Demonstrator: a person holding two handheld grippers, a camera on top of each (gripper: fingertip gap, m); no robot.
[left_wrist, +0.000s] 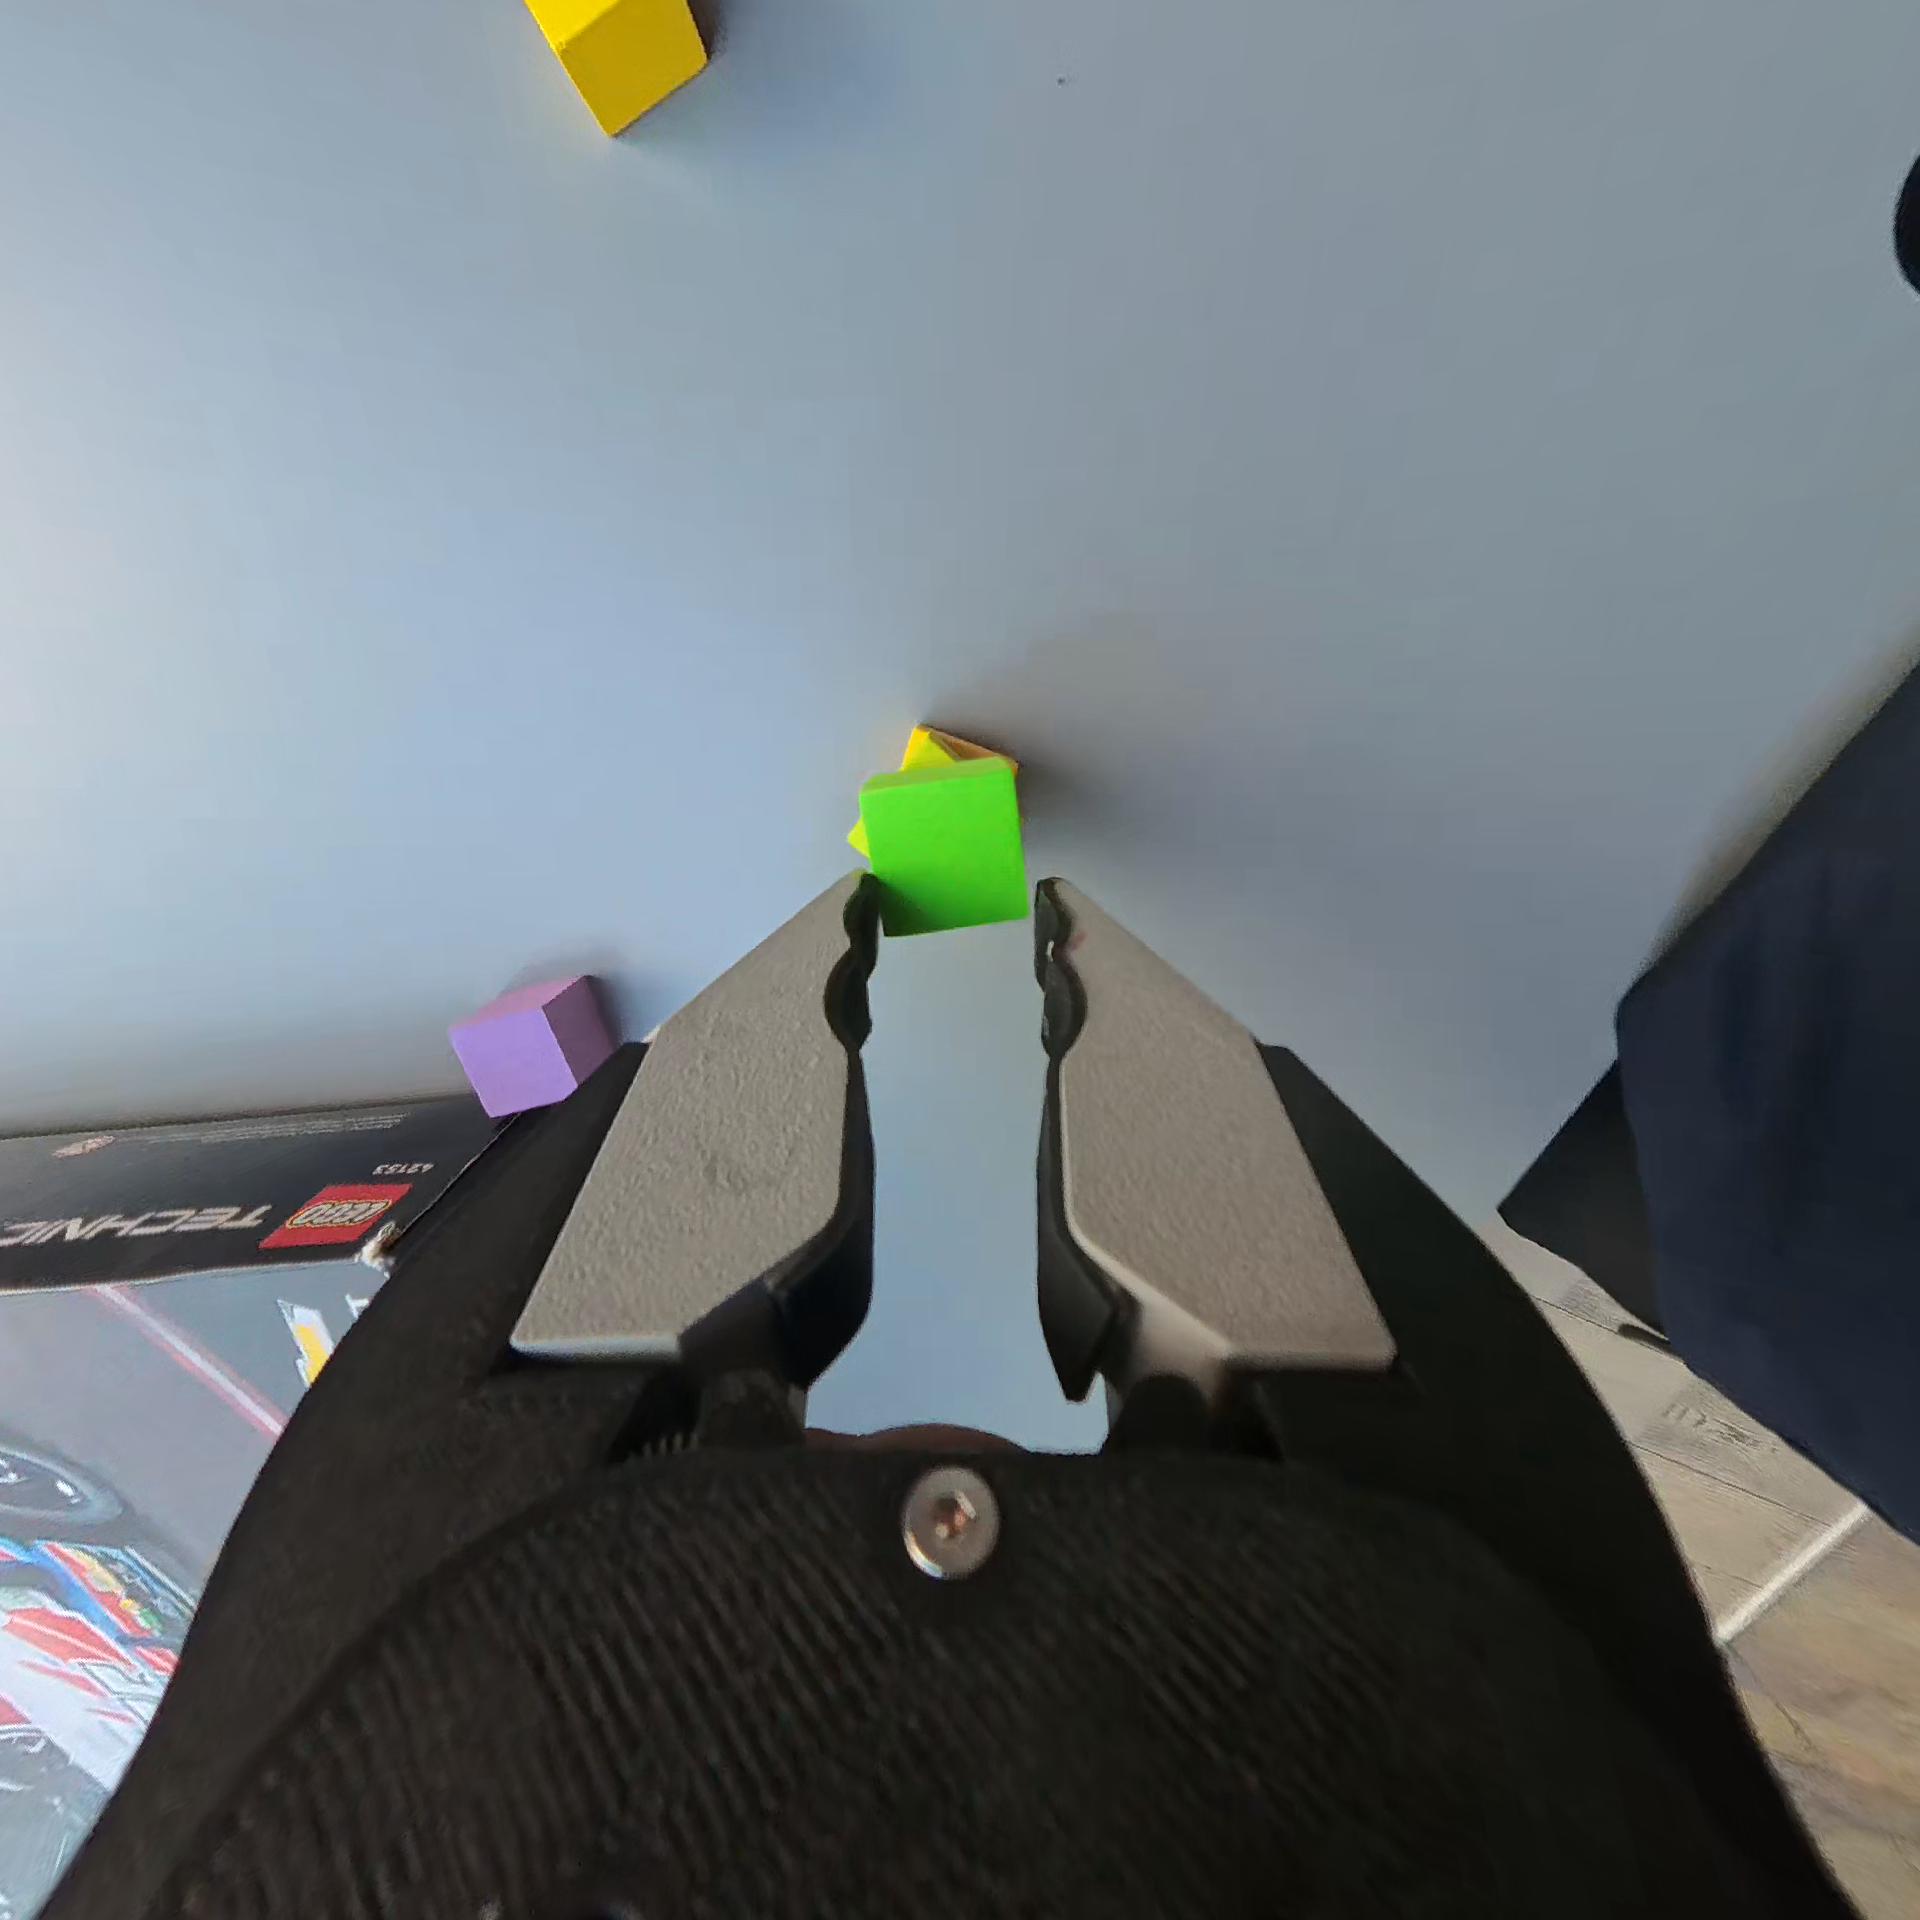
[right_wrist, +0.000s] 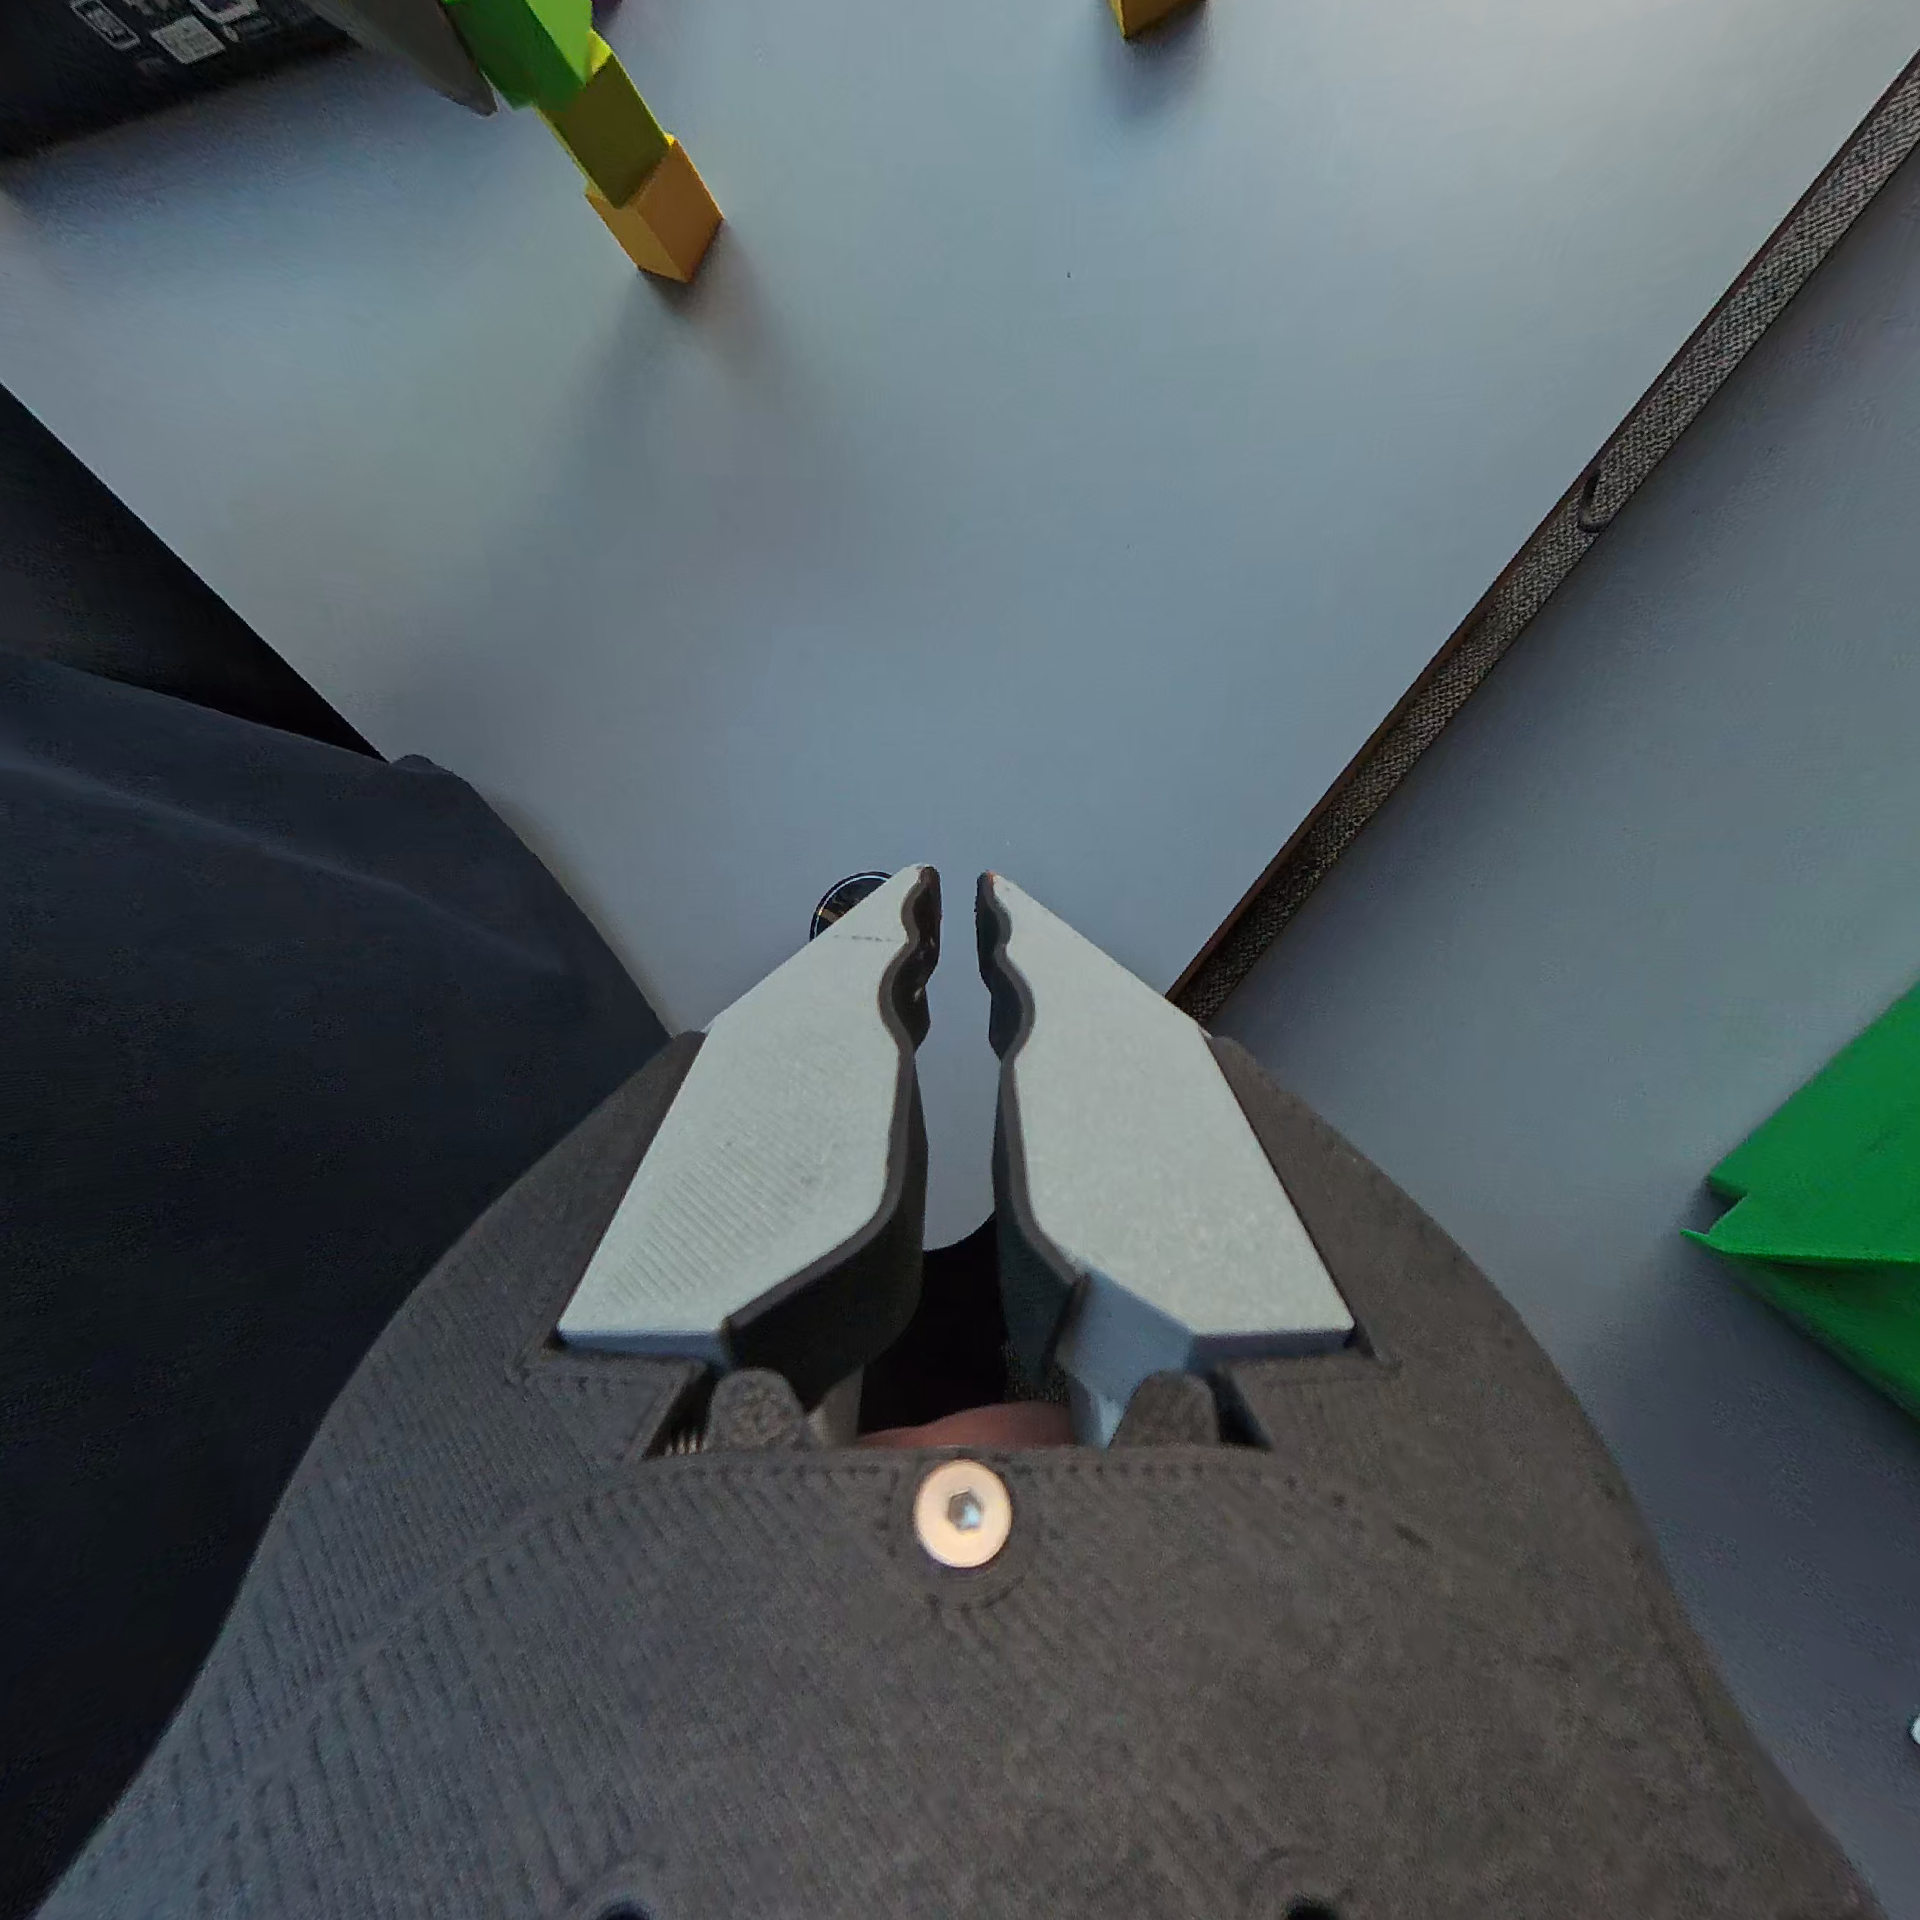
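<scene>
Left wrist view: my left gripper (left_wrist: 951, 883) points down over a stack of 3 cubes, and the green cube (left_wrist: 940, 847) on top lies straight ahead of the tips, only its near edge reaching in between them. The jaws stand part-open, about a cube's width. The left fingertip (left_wrist: 847, 904) meets the cube's corner, while a sliver of table (left_wrist: 1143, 468) shows beside the right pad, so I read it as not clamped. The cube sits slightly twisted against the jaw line.

In the right wrist view the stack rises green, then yellow-green cube (right_wrist: 613, 135), then orange-yellow cube (right_wrist: 660, 223). All are matte, sharp-edged painted blocks on a smooth pale blue-grey top. A purple cube (left_wrist: 530, 1044) sits near a printed box (left_wrist: 208, 1195), and a yellow cube (left_wrist: 623, 52) lies well apart.

My right gripper (right_wrist: 958, 883) hangs far from the stack, closed to a thin slit with nothing inside.
</scene>
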